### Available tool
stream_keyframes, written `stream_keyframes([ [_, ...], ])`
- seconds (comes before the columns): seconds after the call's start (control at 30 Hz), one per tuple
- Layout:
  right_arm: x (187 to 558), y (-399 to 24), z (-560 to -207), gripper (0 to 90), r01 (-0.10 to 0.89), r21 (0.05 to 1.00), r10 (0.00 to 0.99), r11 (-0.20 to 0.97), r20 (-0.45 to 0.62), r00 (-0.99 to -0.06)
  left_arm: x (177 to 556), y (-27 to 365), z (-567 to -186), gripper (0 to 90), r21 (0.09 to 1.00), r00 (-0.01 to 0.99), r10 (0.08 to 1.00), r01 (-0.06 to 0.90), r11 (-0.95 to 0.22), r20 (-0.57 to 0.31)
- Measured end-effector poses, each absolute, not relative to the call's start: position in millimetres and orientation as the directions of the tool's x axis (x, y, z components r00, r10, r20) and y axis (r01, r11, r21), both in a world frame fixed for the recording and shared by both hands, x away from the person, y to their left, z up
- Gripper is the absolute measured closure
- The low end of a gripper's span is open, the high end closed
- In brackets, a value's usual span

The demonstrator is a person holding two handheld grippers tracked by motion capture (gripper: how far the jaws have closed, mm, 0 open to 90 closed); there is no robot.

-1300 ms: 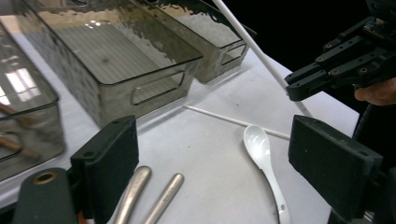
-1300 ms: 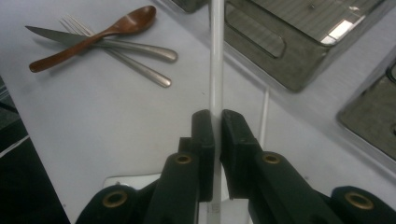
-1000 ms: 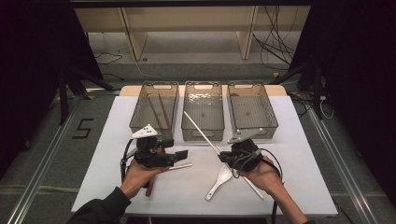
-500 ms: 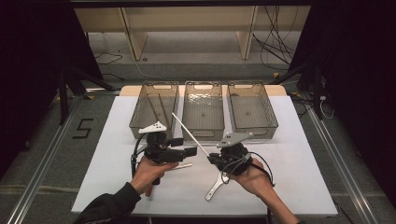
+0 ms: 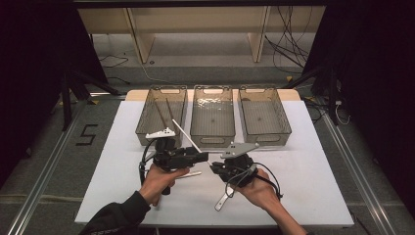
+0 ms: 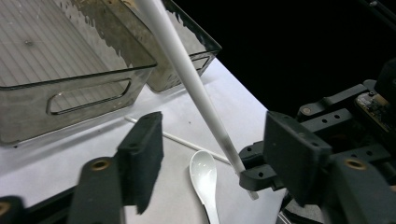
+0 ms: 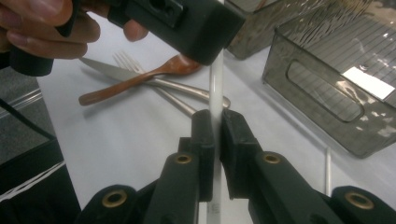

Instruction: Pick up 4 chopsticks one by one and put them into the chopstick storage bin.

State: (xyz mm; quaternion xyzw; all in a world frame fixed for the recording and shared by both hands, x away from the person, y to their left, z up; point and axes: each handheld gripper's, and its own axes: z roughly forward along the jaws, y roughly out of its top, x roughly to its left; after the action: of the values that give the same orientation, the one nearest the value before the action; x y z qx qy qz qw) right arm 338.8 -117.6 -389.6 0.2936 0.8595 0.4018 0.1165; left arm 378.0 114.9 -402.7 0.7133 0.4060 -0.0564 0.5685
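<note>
A long white chopstick (image 5: 185, 132) slants up over the table, and my right gripper (image 5: 214, 168) is shut on its lower end. In the right gripper view the pads clamp the chopstick (image 7: 216, 84) tightly. My left gripper (image 5: 203, 157) points right at it. In the left gripper view the chopstick (image 6: 187, 70) runs between the two jaws without touching either pad. The left jaws have just been closing around it. The right gripper (image 6: 250, 179) shows close behind, holding the stick's end.
Three clear bins stand in a row at the back: left bin (image 5: 147, 117) with two brown chopsticks (image 5: 161, 115), middle bin (image 5: 212, 139), right bin (image 5: 286, 122). A white spoon (image 5: 223, 199), a second white chopstick (image 6: 187, 140), a wooden spoon (image 7: 140, 77), a knife (image 7: 100, 67) and a fork (image 7: 154, 81) lie on the white table.
My right gripper has carried the white chopstick leftward to the left gripper. The left gripper's jaws have narrowed around the stick.
</note>
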Motion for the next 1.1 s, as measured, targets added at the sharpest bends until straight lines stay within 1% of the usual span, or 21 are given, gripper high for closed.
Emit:
stream_keyframes([
  [0.13,338.2,-116.2,-389.5,84.6,0.409,0.761,0.593,0.505,0.038,-0.804,377.4,114.3,-402.4,47.1,0.762,0.664,0.513,0.647,-0.028,-0.544],
  [0.2,337.7,-115.3,-389.7,84.6,0.408,0.763,0.594,0.501,0.039,-0.803,377.2,114.2,-402.9,52.4,0.759,0.664,0.507,0.650,-0.028,-0.550],
  [0.4,337.1,-114.5,-389.4,84.6,0.406,0.767,0.594,0.496,0.041,-0.804,377.1,112.9,-405.7,63.1,0.749,0.660,0.490,0.663,-0.023,-0.569],
  [0.83,336.3,-115.0,-389.2,84.6,0.398,0.775,0.589,0.492,0.041,-0.807,376.9,111.2,-407.5,77.8,0.720,0.643,0.448,0.694,0.002,-0.621],
  [1.1,335.7,-114.3,-390.5,84.5,0.395,0.778,0.587,0.488,0.043,-0.809,377.7,112.2,-406.3,82.8,0.704,0.640,0.419,0.710,-0.003,-0.644],
])
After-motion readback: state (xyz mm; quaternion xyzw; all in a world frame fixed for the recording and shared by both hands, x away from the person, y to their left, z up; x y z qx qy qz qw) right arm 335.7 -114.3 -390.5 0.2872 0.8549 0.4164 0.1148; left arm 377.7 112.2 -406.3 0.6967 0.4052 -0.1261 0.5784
